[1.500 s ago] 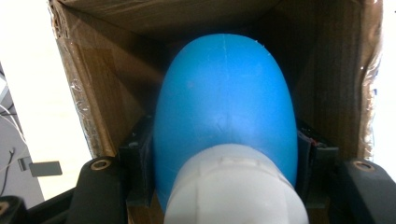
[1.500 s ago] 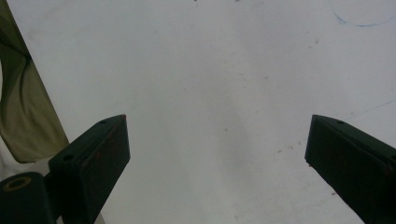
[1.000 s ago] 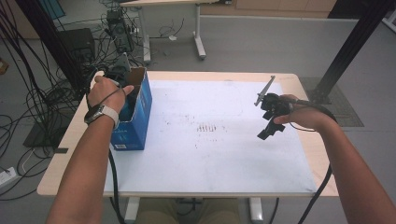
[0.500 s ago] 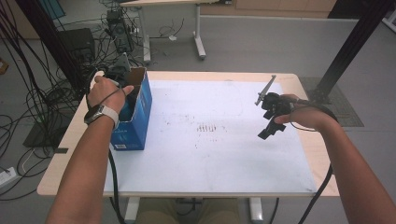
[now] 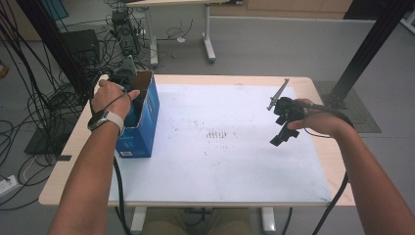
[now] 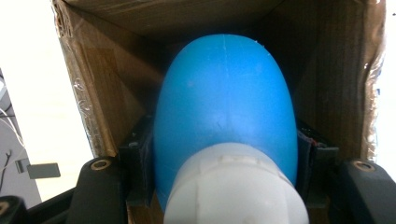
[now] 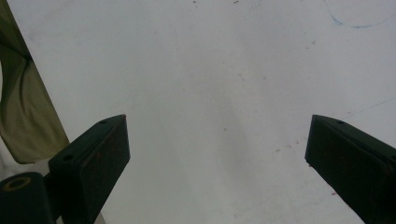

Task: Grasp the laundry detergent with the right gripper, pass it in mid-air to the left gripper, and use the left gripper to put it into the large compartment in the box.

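Note:
A blue rounded object (image 6: 224, 93) with a white end (image 6: 236, 186) sits between the black jaws of my left gripper (image 6: 224, 154), which is shut on it. Both are down inside an open cardboard box (image 6: 107, 93). In the high view that box (image 5: 142, 125) is blue outside and stands at the table's left side, with my left gripper (image 5: 128, 93) and hand reaching into its top. My right gripper (image 5: 280, 137) hovers over the white sheet (image 5: 220, 171) at the right. Its jaws stand wide apart in the right gripper view, with nothing between them (image 7: 217, 140).
The white sheet covers most of the wooden table (image 5: 68, 161). Cables and black equipment (image 5: 83, 46) lie on the floor beyond the table's left side. A black post (image 5: 362, 54) stands at the back right. An olive cloth (image 7: 23, 116) shows at the left of the right gripper view.

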`<state>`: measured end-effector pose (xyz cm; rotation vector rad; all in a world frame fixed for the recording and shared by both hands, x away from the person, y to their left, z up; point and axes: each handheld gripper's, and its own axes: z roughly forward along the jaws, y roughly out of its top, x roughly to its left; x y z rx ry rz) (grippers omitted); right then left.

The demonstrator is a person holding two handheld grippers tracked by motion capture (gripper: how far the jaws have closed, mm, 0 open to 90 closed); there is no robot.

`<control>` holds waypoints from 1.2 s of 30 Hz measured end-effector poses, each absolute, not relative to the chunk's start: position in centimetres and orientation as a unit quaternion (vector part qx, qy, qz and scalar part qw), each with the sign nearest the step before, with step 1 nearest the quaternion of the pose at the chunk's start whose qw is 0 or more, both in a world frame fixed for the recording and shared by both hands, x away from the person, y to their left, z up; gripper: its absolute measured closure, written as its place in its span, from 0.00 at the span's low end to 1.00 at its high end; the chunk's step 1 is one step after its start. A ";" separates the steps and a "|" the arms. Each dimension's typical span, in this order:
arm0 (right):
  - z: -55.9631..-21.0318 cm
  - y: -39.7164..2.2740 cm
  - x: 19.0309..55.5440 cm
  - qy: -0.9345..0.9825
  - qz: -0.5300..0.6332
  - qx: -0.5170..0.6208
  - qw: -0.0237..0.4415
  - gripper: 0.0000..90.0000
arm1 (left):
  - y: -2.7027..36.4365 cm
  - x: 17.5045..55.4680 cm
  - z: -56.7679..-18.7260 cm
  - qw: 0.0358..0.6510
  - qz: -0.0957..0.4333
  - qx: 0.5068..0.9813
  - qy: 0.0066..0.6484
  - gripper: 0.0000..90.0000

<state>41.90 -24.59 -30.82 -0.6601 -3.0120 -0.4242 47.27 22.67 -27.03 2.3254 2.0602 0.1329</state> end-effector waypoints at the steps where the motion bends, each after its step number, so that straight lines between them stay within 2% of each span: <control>1: -30.8 -24.6 41.9 -0.968 -0.137 -0.211 0.014 0.07 | 22.7 47.3 -27.0 0.015 0.042 0.748 0.662 0.42; 36: -30.7 -24.7 41.8 -0.967 -0.138 -0.213 0.012 0.07 | 22.5 47.2 -27.0 0.013 0.045 0.750 0.660 0.42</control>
